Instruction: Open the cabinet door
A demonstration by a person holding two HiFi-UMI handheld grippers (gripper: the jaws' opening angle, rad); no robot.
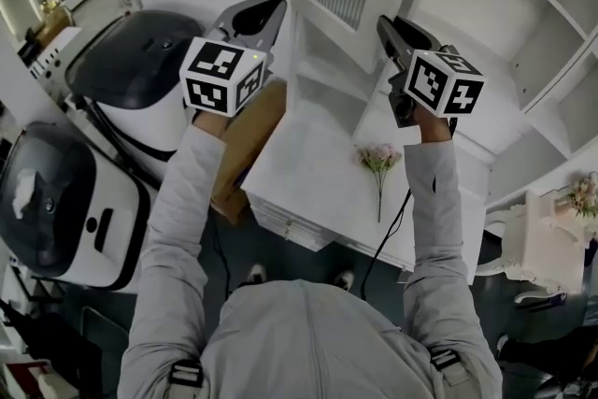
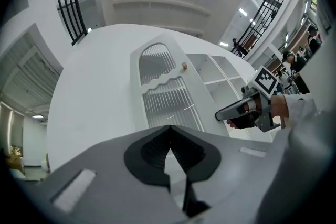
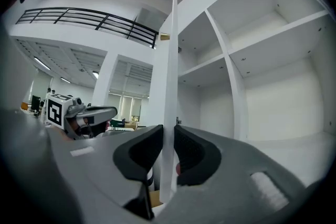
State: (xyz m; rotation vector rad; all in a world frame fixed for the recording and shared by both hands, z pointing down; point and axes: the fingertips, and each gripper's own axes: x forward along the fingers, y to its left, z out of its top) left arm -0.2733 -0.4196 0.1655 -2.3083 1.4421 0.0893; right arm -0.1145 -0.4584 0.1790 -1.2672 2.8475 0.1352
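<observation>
Over white desk [image 1: 308, 165], bright hall [image 3: 68, 60] — right gripper [image 3: 168, 136] tight on cabinet door [image 3: 170, 60], left gripper [image 2: 169, 134] closed

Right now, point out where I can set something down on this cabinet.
Bare: the countertop left of the flower sprig, and the open shelves right of the cabinet door. Crowded: the door's edge, where the right gripper clamps it.

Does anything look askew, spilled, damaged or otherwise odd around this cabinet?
Nothing is damaged or spilled. Two small oddities: the right gripper clamps the open cabinet door by its bare edge, below the knob rather than on it, and a pink flower sprig lies loose on the white counter.
</observation>
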